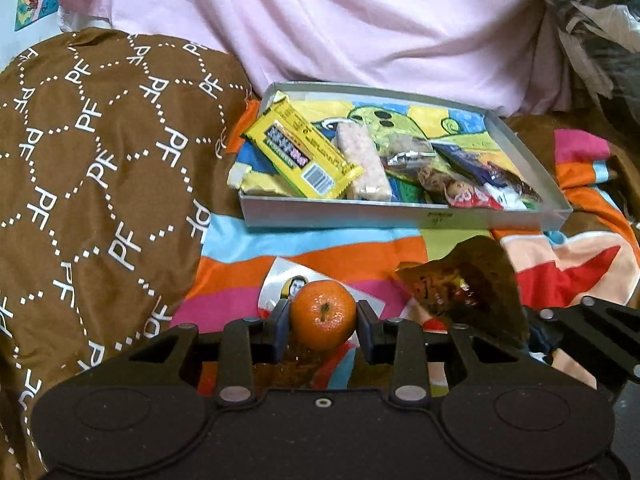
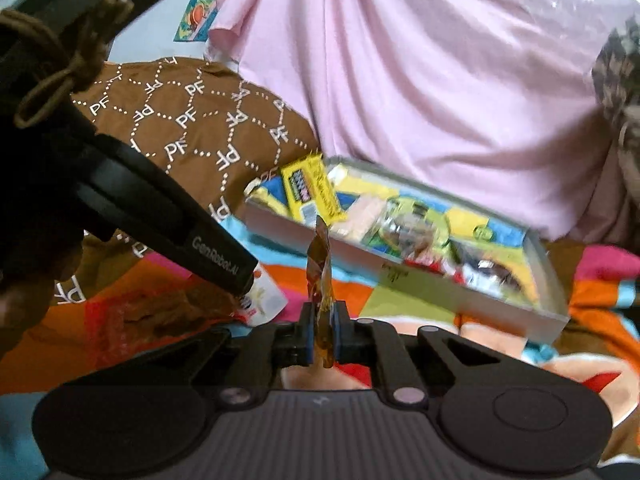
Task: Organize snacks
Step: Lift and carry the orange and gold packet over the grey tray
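My left gripper (image 1: 323,316) is shut on a small orange mandarin (image 1: 322,313), stem end toward the camera, lifted over the striped bedspread. Ahead lies a shallow grey box (image 1: 404,213) holding a yellow snack bar (image 1: 300,152), a pale puffed bar (image 1: 364,162), cookie packs (image 1: 432,178) and other wrappers. My right gripper (image 2: 323,328) is shut on a thin golden-brown foil wrapper (image 2: 320,276), held on edge. That same wrapper (image 1: 464,280) shows at lower right in the left wrist view. The box (image 2: 420,280) lies tilted beyond it. A white packet (image 1: 288,280) lies under the mandarin.
A brown pillow (image 1: 100,168) with white letters fills the left. Pink cloth (image 1: 360,20) rises behind the box. The left gripper's body (image 2: 168,220) crosses the right wrist view's left side, over a white packet (image 2: 264,300). Colourful striped bedding (image 1: 360,248) lies under everything.
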